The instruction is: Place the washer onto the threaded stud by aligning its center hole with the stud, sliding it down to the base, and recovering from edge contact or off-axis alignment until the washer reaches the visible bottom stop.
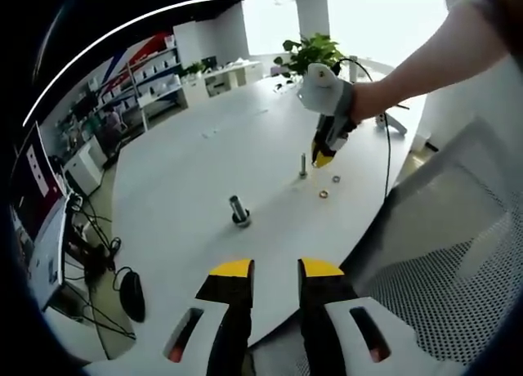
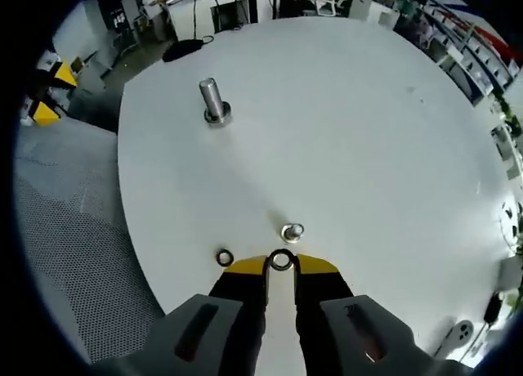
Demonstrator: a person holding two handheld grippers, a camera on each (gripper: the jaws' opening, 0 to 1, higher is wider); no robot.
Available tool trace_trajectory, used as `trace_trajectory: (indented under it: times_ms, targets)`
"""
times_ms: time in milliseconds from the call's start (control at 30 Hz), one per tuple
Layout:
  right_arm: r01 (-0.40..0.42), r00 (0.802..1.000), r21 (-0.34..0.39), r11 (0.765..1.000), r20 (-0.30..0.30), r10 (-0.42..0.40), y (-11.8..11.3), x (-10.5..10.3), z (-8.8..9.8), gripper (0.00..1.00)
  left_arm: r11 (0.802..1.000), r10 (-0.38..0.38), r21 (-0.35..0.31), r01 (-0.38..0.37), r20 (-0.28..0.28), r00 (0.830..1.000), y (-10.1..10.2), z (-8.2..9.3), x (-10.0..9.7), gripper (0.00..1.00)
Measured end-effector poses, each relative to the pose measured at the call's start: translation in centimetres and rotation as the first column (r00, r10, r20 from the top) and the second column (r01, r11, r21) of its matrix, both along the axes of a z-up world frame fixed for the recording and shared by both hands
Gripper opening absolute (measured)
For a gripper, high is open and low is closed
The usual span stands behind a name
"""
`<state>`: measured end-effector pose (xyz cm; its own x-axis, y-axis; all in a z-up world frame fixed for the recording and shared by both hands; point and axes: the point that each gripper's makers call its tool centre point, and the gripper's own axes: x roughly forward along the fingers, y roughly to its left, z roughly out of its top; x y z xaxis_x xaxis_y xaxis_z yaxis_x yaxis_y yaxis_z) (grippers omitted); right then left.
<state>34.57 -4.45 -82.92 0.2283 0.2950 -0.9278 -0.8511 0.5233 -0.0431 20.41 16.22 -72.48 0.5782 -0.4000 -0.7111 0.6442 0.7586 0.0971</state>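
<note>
Looking along the left gripper [image 1: 275, 267], low in the left gripper view, its 2 jaws stand apart, holding nothing, over the white table [image 1: 188, 172]. At upper right a gloved hand [image 1: 327, 90] holds the right gripper above the threaded stud [image 1: 303, 165].

In the right gripper view, the right gripper [image 2: 280, 264] at bottom centre pinches a washer [image 2: 281, 261] just below the stud. A second washer [image 2: 225, 257] lies left; a larger bolt [image 2: 214, 100] stands at upper left.

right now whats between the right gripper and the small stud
In the right gripper view, one washer sits at the right gripper's fingers, just short of the small stud.
</note>
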Motion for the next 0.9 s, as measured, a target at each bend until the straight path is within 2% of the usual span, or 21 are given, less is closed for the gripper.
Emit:
trace_trajectory:
  times_ms: [67, 300, 467, 700, 900]
  targets:
    - [-0.005, 1.000, 0.017, 1.000, 0.029, 0.005, 0.3, 0.3, 0.6, 0.13, 1.000, -0.007, 0.005, 0.007, 0.000, 1.000, -0.1, -0.1, -0.1, 0.19]
    - [-0.017, 0.999, -0.011, 1.000, 0.036, 0.017, 0.1, 0.0, 0.5, 0.13, 1.000, -0.007, -0.004, 0.007, 0.007, 1.000, -0.1, 0.1, 0.0, 0.19]
    - [-0.004, 0.996, -0.004, 1.000, 0.086, 0.004, -0.3, 0.8, 1.5, 0.13, 1.000, -0.015, -0.005, 0.015, 0.008, 1.000, -0.3, 0.1, -0.1, 0.19]
    - [-0.046, 0.993, 0.008, 0.999, 0.106, 0.044, 0.9, 1.1, 2.4, 0.13, 1.000, -0.021, -0.002, 0.021, 0.008, 1.000, -0.3, 0.1, -0.1, 0.19]
    - [-0.054, 0.993, -0.001, 0.999, 0.107, 0.054, 1.2, 1.6, 2.1, 0.13, 1.000, -0.020, 0.001, 0.020, 0.005, 1.000, -0.3, 0.1, -0.2, 0.19]
